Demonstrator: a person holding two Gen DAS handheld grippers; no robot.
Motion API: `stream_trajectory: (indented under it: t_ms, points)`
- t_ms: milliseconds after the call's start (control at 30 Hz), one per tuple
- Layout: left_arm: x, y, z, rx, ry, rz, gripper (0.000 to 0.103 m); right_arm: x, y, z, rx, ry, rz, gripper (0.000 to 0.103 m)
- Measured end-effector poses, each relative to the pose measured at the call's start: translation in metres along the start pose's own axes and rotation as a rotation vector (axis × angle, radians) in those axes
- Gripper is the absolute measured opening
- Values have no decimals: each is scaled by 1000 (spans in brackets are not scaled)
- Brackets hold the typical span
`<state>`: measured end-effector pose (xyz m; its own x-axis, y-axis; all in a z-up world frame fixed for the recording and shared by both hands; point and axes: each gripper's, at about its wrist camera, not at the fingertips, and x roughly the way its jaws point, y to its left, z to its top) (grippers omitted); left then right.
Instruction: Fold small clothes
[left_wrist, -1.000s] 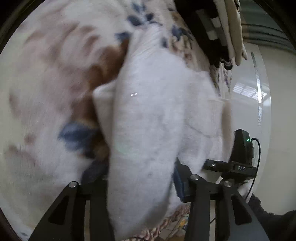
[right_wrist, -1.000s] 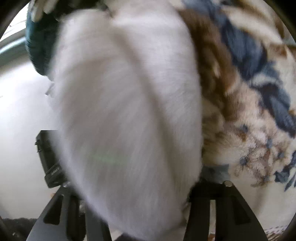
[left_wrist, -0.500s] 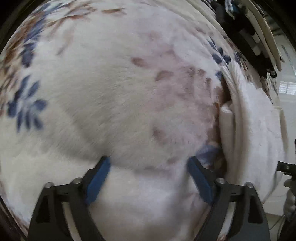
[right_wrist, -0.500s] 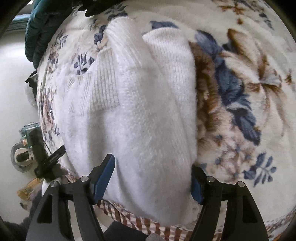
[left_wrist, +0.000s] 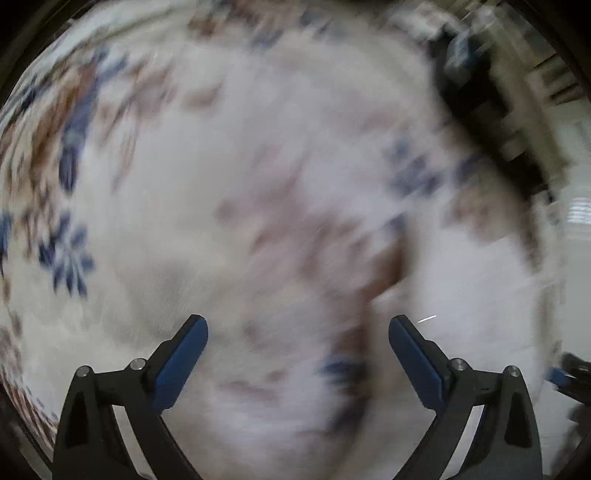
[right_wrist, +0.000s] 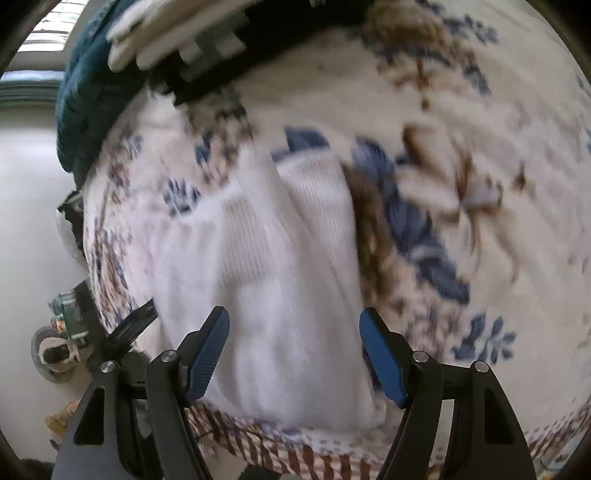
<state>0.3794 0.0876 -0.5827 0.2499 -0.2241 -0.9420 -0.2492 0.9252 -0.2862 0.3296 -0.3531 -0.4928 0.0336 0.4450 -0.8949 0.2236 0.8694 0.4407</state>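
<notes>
One white knit garment (right_wrist: 280, 280) lies folded on the floral blanket (right_wrist: 461, 122), straight ahead of the right claw (right_wrist: 294, 360) and reaching back between and under its two blue pads (right_wrist: 207, 358); two ribbed bands show on it, one at its far end and one on its left half; the right claw's jaws stand wide apart with nothing pinched between them, the garment lying loose below; past the garment's far end sits one blurred pile of dark and pale cloth (right_wrist: 192, 48), with one teal item (right_wrist: 85, 110) to its left; to the claw's left, off the blanket's edge, a small grey wheel-like object (right_wrist: 51, 354) rests on the pale floor (right_wrist: 26, 184); in the left wrist view, heavily smeared, the same garment (left_wrist: 469, 332) appears as one white mass to the right of the left claw (left_wrist: 298, 363), beside its right pad (left_wrist: 413, 365) though whether they touch is unclear; the left claw's two pads are also spread wide, holding nothing, with only the blanket (left_wrist: 221, 184) ahead of them.
</notes>
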Motion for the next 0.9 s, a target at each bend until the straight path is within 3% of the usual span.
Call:
stream_trajectory:
  t_ms: [100,167,233,267,300,400,500,633,733,833,867,900]
  points:
    - [0,-30,27,48,4,-107,100,-6,5,19,-36,-29,-1,75]
    - [15,-45,33,100,37,-114,99,3,8,32,-48,-25,-13,75]
    - [36,-55,39,162,93,-90,65,16,8,45,-44,-7,9,58]
    - [47,-64,41,181,129,-105,7,23,12,50,-42,-2,13,21]
    - [40,-64,37,177,148,-113,6,28,12,54,-31,-3,8,6]
    - [18,-70,39,208,91,-108,5,22,13,60,-17,-65,3,6]
    - [-6,-49,47,145,49,-118,5,6,6,65,4,-118,13,5]
    - [15,-22,54,74,72,-82,3,2,-14,78,87,-158,-25,4]
    - [28,-13,51,34,118,-94,3,26,-24,88,134,-104,-76,4]
    - [15,-14,46,3,130,-175,7,44,-20,86,115,-1,-36,6]
    - [11,-14,44,-3,138,-203,9,40,-19,83,106,5,-30,8]
    - [0,-10,38,-24,143,-252,16,33,-20,77,98,8,8,18]
